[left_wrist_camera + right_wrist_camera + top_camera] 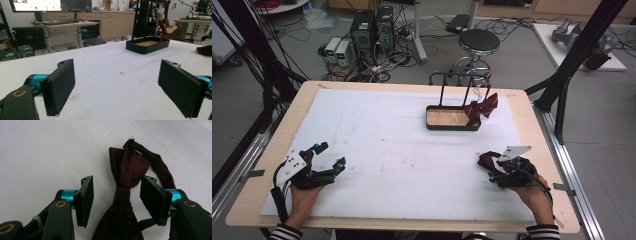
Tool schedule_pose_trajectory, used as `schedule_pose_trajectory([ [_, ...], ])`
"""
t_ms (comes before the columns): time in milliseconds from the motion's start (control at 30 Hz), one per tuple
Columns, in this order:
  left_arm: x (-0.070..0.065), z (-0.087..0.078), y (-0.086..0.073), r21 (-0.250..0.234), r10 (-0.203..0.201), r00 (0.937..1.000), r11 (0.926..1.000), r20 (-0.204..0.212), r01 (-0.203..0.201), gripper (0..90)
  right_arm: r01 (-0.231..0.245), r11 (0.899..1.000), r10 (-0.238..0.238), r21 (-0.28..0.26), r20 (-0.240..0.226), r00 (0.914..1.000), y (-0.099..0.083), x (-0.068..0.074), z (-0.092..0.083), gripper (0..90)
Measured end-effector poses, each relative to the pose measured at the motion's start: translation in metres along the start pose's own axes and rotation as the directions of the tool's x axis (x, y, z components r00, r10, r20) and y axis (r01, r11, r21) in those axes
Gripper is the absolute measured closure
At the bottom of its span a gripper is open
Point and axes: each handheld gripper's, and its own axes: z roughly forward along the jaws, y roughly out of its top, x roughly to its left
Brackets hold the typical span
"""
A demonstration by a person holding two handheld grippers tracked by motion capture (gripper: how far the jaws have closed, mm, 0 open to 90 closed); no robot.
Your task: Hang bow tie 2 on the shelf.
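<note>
Right gripper [116,200] down over a dark red bow tie [125,195] lying flat on the white mat [387,150] near the table's right front edge; jaws about half open, straddling the knot, pads clear of the cloth on both sides, nothing gripped yet. Strap [160,170] looping out past the right pad, so a close from here likely to trap strap together with knot, or strap alone, leaving the bow to dangle and twist once lifted. Knot slightly nearer the right pad than the left: risk of the cloth being shoved sideways across the mat rather than pinched squarely. Thin, slippery-looking fabric; a shallow bite at the pad tips liable to slip out on the way up. Pads low to the mat, so a further drop could scrape the foam and bunch the wings. Rack [453,118] with wooden tray well apart at the far side, a second bow tie [482,107] already hanging on its right end; a carried tie could snag that one or the rail. Left gripper [116,82] resting at the left front, jaws wide apart and empty, too far off to steady anything.
</note>
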Motion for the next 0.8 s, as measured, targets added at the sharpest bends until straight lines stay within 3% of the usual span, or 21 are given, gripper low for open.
schedule_pose_trajectory([
  [433,0.000,0.000,0.000,0.001,-0.002,1.0000,1.0000,-0.001,0.002,14.7,-0.002,0.997,0.005,0.082,-0.041,0.9992,0.004,-0.011,0.008,50.7],
  [733,0.000,0.000,0.000,0.001,-0.001,1.0000,1.0000,-0.002,0.001,14.7,0.018,0.990,-0.011,0.143,-0.055,0.9984,0.005,-0.016,0.015,55.7],
  [800,0.000,0.000,0.000,0.000,-0.001,1.0000,1.0000,-0.003,0.001,14.7,0.006,0.987,0.004,0.158,-0.061,0.9981,0.006,-0.017,0.016,58.2],
])
